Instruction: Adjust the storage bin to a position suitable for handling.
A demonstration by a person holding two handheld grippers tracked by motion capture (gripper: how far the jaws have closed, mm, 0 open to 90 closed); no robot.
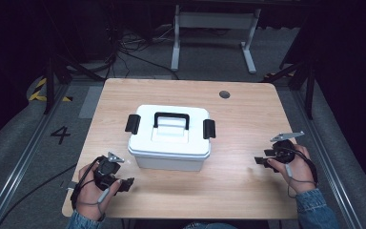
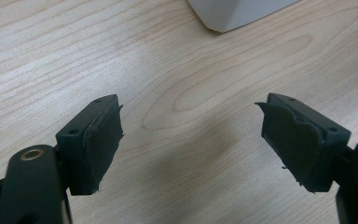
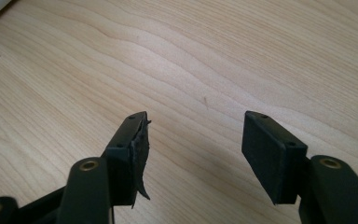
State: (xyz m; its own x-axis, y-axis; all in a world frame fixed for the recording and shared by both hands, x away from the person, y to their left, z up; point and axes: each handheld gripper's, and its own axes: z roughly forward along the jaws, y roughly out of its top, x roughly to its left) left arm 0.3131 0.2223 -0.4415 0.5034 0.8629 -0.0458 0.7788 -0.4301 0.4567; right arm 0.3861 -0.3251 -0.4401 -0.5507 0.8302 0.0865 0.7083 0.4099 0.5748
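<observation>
A white plastic storage box (image 1: 170,138) with a black handle and two black side latches stands closed in the middle of the wooden table (image 1: 238,124). My left gripper (image 1: 126,184) rests near the table's front left, just left of the box's front corner, jaws open and empty. A corner of the box (image 2: 235,14) shows at the top of the left gripper view, beyond the open left gripper (image 2: 191,135). My right gripper (image 1: 259,161) sits at the right side of the table, apart from the box, jaws open with nothing between them; bare wood lies under the right gripper (image 3: 193,154).
A dark round hole (image 1: 224,94) marks the table's far right part. Beyond the far edge stand a white frame (image 1: 214,28) and cables on the floor. Metal rails run along both sides of the table.
</observation>
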